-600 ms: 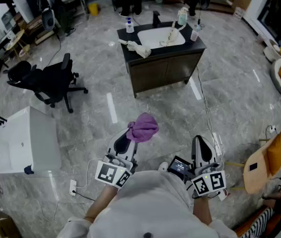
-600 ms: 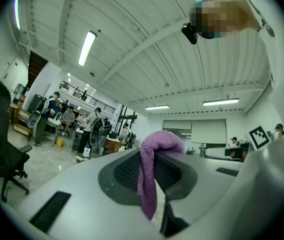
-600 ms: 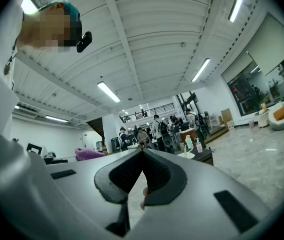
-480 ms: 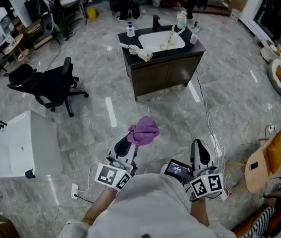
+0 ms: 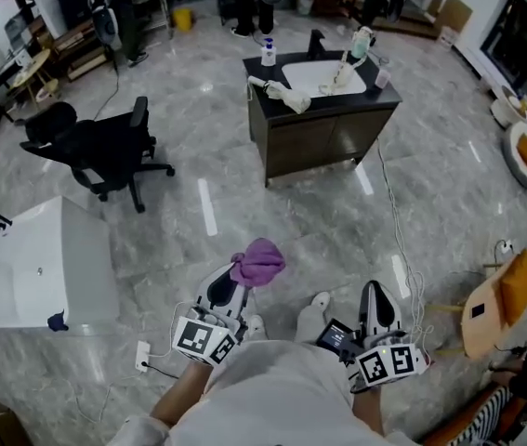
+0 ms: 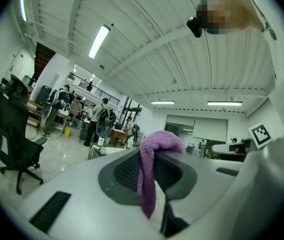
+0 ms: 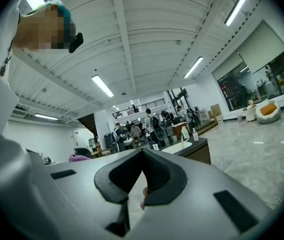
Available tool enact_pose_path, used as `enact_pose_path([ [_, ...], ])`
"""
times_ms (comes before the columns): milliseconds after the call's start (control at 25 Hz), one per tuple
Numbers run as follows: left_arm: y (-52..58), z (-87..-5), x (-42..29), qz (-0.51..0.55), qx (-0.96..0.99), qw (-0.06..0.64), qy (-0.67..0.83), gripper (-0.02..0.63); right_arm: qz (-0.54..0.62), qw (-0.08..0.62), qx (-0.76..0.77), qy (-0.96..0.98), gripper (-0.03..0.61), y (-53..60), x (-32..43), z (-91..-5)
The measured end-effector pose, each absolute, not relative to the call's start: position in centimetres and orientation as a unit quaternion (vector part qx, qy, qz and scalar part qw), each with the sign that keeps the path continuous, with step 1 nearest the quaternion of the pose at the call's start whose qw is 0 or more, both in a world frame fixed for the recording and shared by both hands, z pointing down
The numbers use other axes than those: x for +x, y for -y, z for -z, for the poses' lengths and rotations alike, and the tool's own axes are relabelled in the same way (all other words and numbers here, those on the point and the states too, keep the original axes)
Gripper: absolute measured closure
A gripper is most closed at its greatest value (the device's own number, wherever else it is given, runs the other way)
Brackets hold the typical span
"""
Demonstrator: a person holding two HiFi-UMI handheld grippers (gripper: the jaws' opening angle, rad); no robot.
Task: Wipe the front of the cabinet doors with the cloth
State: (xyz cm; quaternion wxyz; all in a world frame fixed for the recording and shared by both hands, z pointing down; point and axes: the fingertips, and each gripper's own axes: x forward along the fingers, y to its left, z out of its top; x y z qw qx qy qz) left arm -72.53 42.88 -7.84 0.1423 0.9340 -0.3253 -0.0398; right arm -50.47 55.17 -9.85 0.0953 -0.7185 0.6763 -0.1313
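Approach step; wiping not started. Left tongs (image 5: pixel 229 284) are clamped on the crumpled purple terry cloth (image 5: pixel 258 261), which bunches above the tips and hangs between the jaws in the left gripper view (image 6: pixel 149 184). Right tongs (image 5: pixel 377 303) are pressed together, nothing held. The dark brown wooden cabinet doors (image 5: pixel 323 139) sit at upper centre of the head view, under a black surface (image 5: pixel 268 71) with a white sink, well apart from the cloth across grey marble floor (image 5: pixel 244 203). Next move likely: close in, lower the left tongs, press the cloth flat on a door front.
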Motion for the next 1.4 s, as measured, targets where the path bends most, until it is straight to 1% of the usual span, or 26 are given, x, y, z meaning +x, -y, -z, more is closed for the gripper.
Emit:
enact_pose_path([
  [200, -41.9, 8.9, -70.1, 0.041, 0.942, 0.121, 0.309, 0.561, 0.128, 0.093, -0.722, -0.673, 0.552, -55.3, -48.9, 10.1],
  [400, -43.2, 9.7, -65.2, 0.044, 0.943, 0.123, 0.305, 0.561, 0.135, 0.110, -0.720, -0.671, 0.552, -56.8, -44.7, 10.0],
  [640, -44.2, 8.7, -58.4, 0.047, 0.926, 0.181, 0.328, 0.561, 0.118, 0.072, -0.717, -0.683, 0.552, -58.7, -38.8, 9.1],
  [960, -47.5, 9.9, -50.7, 0.052, 0.929, 0.142, 0.338, 0.561, 0.113, 0.064, -0.695, -0.707, 0.552, -61.1, -32.0, 8.4],
  [1160, -48.0, 9.9, -48.2, 0.034, 0.936, 0.116, 0.330, 0.561, 0.109, 0.085, -0.709, -0.692, 0.552, -61.5, -29.1, 9.1],
  [1400, -45.2, 9.4, -44.7, 0.039, 0.940, 0.117, 0.319, 0.563, 0.118, 0.082, -0.725, -0.673, 0.552, -59.8, -26.0, 8.4],
])
